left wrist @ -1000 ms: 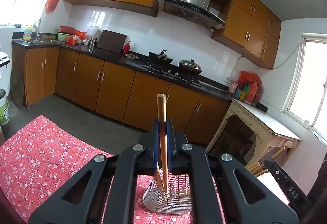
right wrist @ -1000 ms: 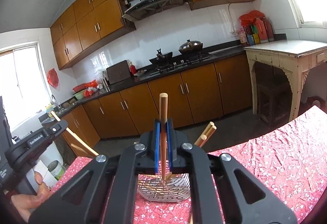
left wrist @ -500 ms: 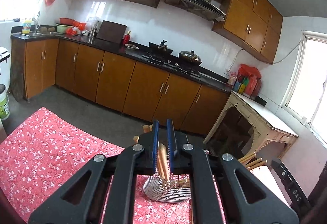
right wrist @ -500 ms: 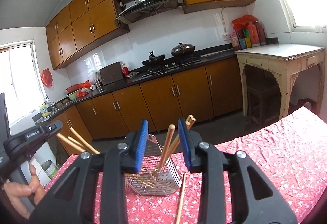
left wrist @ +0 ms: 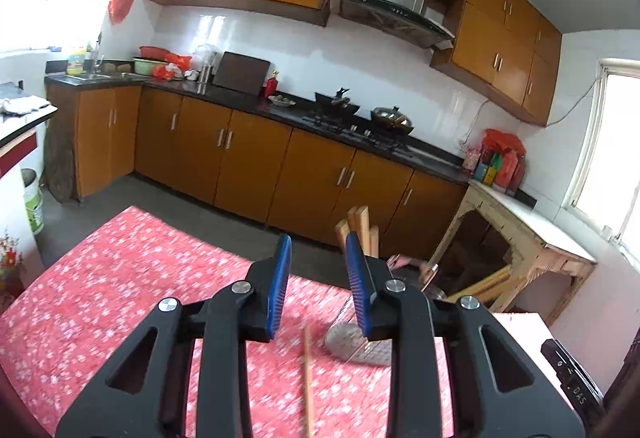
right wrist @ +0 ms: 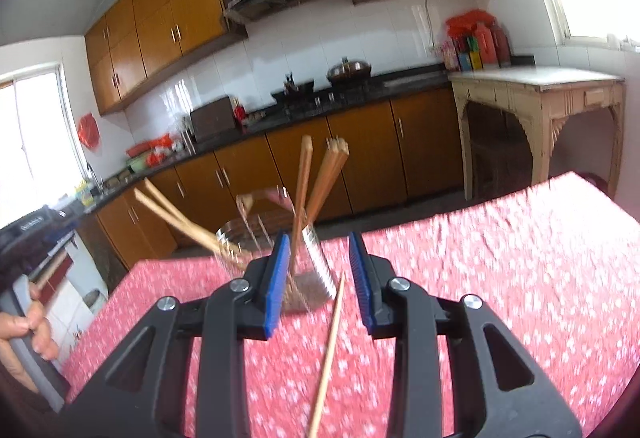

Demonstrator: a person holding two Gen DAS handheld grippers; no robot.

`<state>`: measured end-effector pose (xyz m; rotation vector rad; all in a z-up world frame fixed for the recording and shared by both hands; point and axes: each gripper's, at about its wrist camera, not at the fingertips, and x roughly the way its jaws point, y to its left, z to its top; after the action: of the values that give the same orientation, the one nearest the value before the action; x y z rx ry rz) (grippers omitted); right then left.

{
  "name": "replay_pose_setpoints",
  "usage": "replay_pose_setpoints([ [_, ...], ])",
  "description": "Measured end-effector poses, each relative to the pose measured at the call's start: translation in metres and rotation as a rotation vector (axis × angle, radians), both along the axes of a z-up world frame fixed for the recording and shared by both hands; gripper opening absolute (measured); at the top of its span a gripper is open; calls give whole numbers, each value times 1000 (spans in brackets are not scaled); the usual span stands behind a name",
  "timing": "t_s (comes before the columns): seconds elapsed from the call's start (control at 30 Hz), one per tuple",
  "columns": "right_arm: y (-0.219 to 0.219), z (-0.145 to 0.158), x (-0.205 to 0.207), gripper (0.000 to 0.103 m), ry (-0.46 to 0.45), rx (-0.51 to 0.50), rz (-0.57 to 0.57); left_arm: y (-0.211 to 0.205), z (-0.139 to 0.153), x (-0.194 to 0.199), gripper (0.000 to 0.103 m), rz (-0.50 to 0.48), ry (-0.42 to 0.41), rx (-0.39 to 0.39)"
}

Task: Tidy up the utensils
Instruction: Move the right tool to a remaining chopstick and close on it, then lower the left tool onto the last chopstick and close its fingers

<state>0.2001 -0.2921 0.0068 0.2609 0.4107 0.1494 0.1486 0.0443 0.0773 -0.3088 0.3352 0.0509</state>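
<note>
The basket (right wrist: 280, 258) is blurred, partly hidden behind the right gripper (right wrist: 318, 278). Both grippers tilt slightly down; the left gripper (left wrist: 318, 286), jaws just parted, holds nothing, like the right.

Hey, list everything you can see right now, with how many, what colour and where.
wire basket: one, silver, on the table ahead of both grippers
chopsticks in basket: several, exact count unclear, light wood, leaning out at different angles
loose chopstick: one, light wood, lying on the tablecloth in front of the basket
tablecloth: one, red with white flowers, covering the table
side table: one, cream, against the wall by the window
wok: one, dark, on the stove
left gripper: one, black with blue pads, open, empty
right gripper: one, black with blue pads, open, empty
hand: one, at the left edge of the right wrist view
</note>
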Motion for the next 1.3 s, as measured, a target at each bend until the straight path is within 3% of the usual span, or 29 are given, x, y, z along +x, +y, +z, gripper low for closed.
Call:
replay_pose_setpoints([
  [0.2, 10, -62, 4, 31, 157, -26, 23, 8, -56, -4, 29, 9, 138, 46],
  [0.4, 30, -122, 15, 31, 333, -54, 83, -2, -124, 7, 29, -60, 316, 76],
  [0.53, 41, -145, 21, 31, 415, -74, 114, -9, -149, 5, 29, -107, 362, 88],
  [0.77, 61, -155, 24, 30, 442, -160, 124, -21, -170, 9, 29, -160, 418, 101],
  [0.9, 61, -155, 28, 11, 447, -174, 107, -27, -175, 11, 29, -177, 440, 100],
  [1.07, 52, -156, 34, 8, 453, -169, 93, -36, -182, 19, 29, -208, 483, 84],
  [1.17, 34, -156, 41, 7, 460, -163, -29, -44, -187, 22, 29, -227, 505, 91],
  [1.3, -4, -155, 50, 7, 488, -40, -155, -51, -195, 28, 32, -246, 536, 95],
])
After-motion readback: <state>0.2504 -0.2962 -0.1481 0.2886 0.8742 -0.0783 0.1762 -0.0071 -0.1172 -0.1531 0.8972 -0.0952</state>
